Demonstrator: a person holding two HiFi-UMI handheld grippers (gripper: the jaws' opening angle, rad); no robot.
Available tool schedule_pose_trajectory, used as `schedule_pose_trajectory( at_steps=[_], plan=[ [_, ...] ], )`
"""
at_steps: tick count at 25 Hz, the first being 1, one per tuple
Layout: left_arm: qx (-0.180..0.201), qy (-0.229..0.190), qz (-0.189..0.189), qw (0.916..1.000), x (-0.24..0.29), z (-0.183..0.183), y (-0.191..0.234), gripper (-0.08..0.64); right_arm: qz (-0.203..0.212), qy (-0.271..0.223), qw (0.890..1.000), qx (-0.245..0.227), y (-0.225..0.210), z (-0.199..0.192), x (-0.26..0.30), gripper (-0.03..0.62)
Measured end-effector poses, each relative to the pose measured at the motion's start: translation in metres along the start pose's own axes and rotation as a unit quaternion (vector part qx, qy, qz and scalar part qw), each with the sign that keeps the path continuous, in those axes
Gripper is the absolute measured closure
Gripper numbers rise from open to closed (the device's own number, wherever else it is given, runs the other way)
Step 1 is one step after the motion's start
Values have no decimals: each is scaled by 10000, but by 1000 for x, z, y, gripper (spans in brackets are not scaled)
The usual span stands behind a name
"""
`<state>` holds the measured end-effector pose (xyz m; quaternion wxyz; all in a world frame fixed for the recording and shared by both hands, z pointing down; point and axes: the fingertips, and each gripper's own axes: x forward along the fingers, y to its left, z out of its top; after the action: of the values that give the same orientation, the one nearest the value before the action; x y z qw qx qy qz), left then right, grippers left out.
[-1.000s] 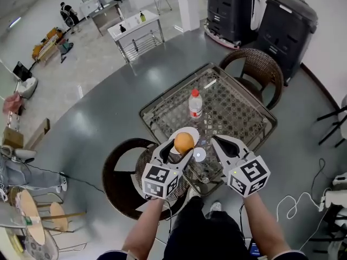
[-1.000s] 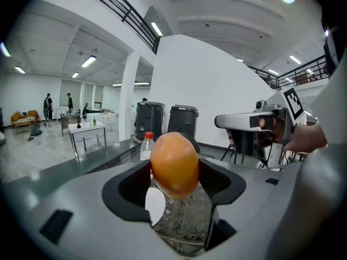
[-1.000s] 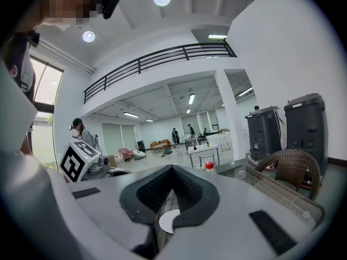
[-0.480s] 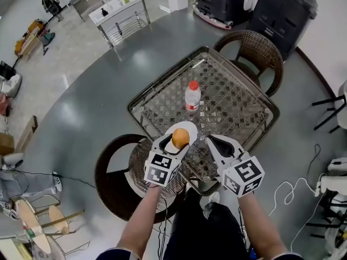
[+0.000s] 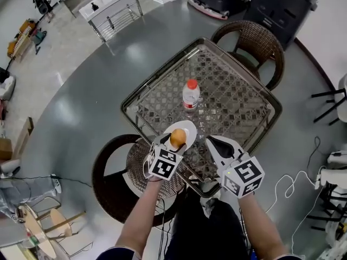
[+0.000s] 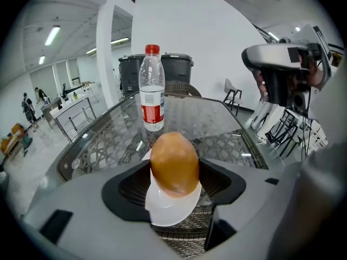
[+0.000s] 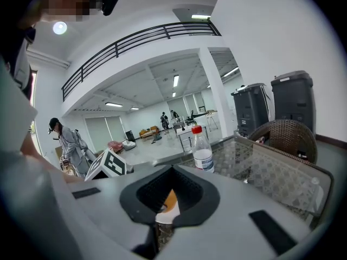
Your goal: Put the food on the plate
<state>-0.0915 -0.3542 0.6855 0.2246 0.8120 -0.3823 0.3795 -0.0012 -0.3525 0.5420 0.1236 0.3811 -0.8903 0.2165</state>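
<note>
One risk: your left tool (image 5: 173,143) grips the food (image 6: 173,164) over the plate (image 6: 168,210) beneath it; release high and it may roll off. Right tool (image 5: 213,142) closed, empty.

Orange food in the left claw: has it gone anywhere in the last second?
The left gripper has carried the orange food down and forward, so it now hangs over the white plate. The jaws are still clamped on it; nothing has been let go. The right gripper stayed alongside, shut and empty. The bottle and plate kept their places on the table.
</note>
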Motion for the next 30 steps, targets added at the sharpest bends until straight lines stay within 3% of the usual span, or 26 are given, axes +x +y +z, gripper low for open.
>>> schedule_pose_trajectory(
  at_steps=[5,18,22,30],
  plan=[
    [81,362,24,9993,16,-7,3,276,-58,99,9999,78,-11,-6,2,589],
    [594,557,-71,9967,38,8,-6,276,-147,106,9997,148,-20,-8,2,589],
    [913,743,60,9930,46,10,-8,276,-222,78,9995,191,-23,-9,-4,589],
    [1119,545,458,9912,52,17,-6,276,-353,-2,9990,287,-34,-11,-17,589]
  ],
)
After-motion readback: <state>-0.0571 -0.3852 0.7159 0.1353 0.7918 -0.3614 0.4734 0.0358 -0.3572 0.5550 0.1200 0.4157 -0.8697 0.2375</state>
